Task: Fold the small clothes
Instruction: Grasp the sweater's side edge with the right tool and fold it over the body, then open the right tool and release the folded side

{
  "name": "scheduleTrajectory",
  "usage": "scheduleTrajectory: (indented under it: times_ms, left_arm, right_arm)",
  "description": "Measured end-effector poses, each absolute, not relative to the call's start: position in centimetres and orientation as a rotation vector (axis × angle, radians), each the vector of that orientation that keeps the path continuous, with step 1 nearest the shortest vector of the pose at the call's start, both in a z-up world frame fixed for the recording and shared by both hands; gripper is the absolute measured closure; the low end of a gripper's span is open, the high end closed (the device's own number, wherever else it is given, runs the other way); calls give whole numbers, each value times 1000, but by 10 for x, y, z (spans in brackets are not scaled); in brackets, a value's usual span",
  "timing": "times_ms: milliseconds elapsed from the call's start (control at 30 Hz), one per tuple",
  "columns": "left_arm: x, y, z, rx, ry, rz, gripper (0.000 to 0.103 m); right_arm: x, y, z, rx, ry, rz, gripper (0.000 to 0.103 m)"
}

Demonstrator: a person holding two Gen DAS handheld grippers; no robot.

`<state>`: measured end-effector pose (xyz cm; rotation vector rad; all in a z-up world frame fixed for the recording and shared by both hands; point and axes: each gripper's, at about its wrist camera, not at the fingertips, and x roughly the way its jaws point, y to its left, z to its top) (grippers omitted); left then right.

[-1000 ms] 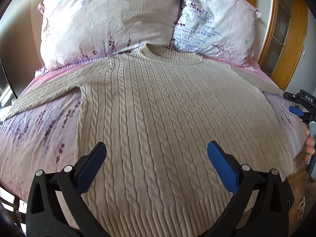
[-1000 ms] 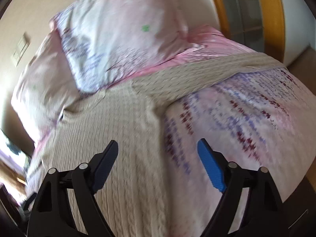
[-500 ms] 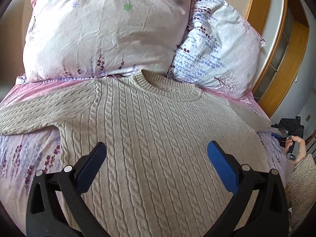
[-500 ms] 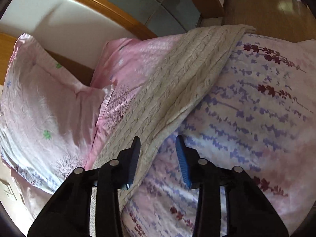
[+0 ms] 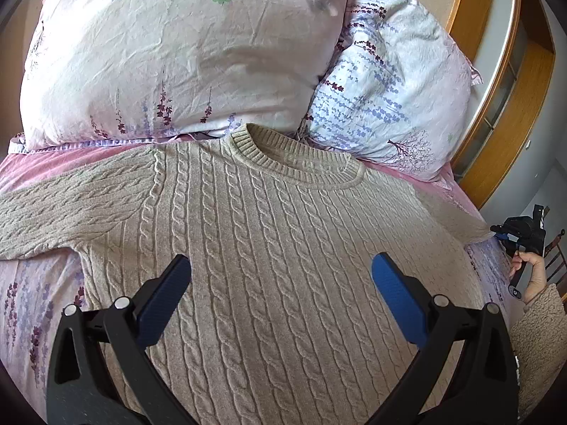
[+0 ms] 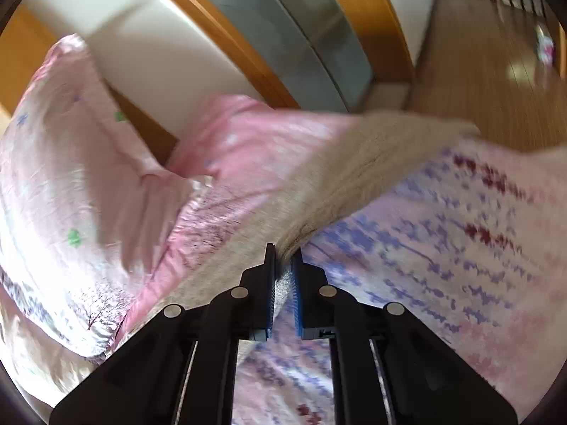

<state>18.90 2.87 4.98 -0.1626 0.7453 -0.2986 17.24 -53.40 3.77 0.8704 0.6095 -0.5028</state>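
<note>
**Right tongs pinch the sleeve, left tongs held wide over the chest**

We see a beige cable-knit sweater point(image 5: 269, 248) spread face up on the bed, its ribbed collar point(image 5: 301, 163) pointing toward two floral pillows point(image 5: 177, 53) at the headboard. Under it lies a pink bedspread point(image 5: 39, 301) printed with lavender sprigs.

Our left gripper point(image 5: 280, 276) hangs above the sweater's chest with its blue pads point(image 5: 397, 297) spread wide, nothing between them. One sleeve runs flat toward the left edge of that view.

Our right gripper point(image 6: 283, 276) has its blue pads drawn narrow on the edge of the other sleeve point(image 6: 354, 173), knit bunched between them. This view is motion-blurred, so the sleeve's far end is hard to read; it stretches away toward the bed's edge, beside the wooden floor point(image 6: 489, 71).

In the left view the right gripper shows small at the far right edge of the bed, held in a hand point(image 5: 531, 276) with a fuzzy cuff. A wood-framed glass door point(image 6: 283, 32) stands behind the pillow.
</note>
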Motion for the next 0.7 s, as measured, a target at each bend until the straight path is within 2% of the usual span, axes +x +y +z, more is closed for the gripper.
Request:
scheduleTrajectory:
  times_ms: [200, 333, 600, 667, 700]
  left_arm:
    - [194, 32, 47, -189, 769, -303, 2]
    - [198, 34, 44, -208, 780, -307, 2]
    - [192, 29, 47, -163, 728, -317, 2]
    - [192, 29, 49, -164, 731, -334, 2]
    - [193, 30, 49, -168, 735, -343, 2]
  right_arm:
    - [191, -475, 90, 668, 530, -322, 94]
    - [203, -409, 105, 560, 544, -97, 94]
    - [228, -296, 42, 404, 857, 176, 94]
    - [229, -300, 35, 452, 883, 172, 92]
    - [230, -309, 35, 517, 883, 179, 87]
